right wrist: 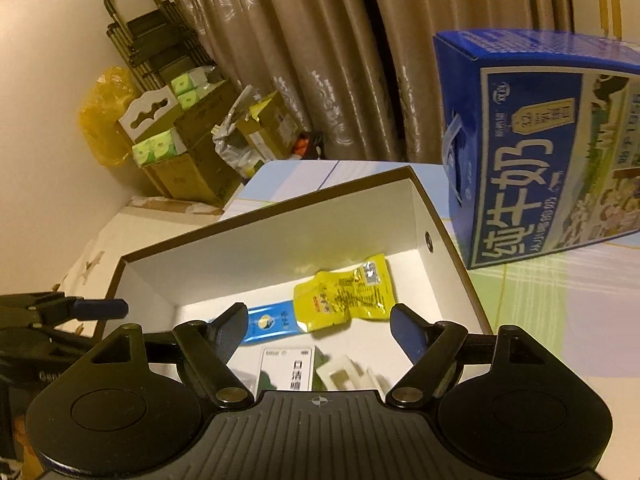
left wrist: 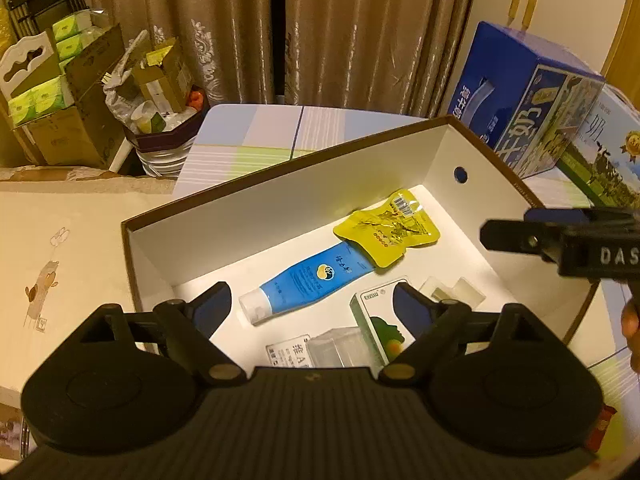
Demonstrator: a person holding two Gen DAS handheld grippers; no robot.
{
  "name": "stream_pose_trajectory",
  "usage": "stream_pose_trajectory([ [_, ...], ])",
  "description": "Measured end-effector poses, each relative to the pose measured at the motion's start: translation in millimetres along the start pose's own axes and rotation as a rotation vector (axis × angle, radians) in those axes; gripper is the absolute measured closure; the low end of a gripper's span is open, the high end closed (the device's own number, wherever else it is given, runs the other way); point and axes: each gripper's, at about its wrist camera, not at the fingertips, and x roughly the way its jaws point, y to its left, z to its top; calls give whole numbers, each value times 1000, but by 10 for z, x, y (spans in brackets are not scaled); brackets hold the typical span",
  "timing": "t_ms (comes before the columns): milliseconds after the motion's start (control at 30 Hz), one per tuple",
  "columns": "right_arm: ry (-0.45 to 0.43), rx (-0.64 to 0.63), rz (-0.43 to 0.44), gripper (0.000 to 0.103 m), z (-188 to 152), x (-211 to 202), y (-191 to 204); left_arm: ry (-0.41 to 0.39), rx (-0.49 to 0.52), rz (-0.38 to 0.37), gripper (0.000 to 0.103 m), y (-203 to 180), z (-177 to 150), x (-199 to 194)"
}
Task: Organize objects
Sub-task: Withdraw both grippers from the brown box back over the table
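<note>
A brown-rimmed white box (left wrist: 280,200) (right wrist: 280,240) stands open on the table. Inside lie a blue tube (left wrist: 308,280) (right wrist: 272,324), a yellow pouch (left wrist: 388,228) (right wrist: 344,296), a green-and-white carton (left wrist: 380,328) (right wrist: 286,372), a clear plastic case (left wrist: 336,348) and a small pale piece (left wrist: 456,292) (right wrist: 344,372). My left gripper (left wrist: 316,304) hovers open above the box's near end, holding nothing. My right gripper (right wrist: 320,328) is open and empty above the box too. The right gripper's finger (left wrist: 520,232) shows at the left wrist view's right edge.
Blue milk cartons (left wrist: 524,100) (right wrist: 552,148) stand right of the box on a checked cloth (left wrist: 248,140). Cardboard boxes with green tissue packs (left wrist: 52,92) (right wrist: 168,148) and a full bin (left wrist: 164,136) sit by the curtains. A cream cloth (left wrist: 60,260) covers the left.
</note>
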Motion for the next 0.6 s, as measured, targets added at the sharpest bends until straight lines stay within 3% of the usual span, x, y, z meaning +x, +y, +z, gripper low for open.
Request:
stream_pose_trajectory([
  [200, -9, 0, -2, 27, -134, -240, 39, -29, -29, 7, 10, -30, -101, -235],
  [600, -57, -30, -18, 27, -398, -799, 194, -71, -94, 10, 10, -144, -417, -789],
])
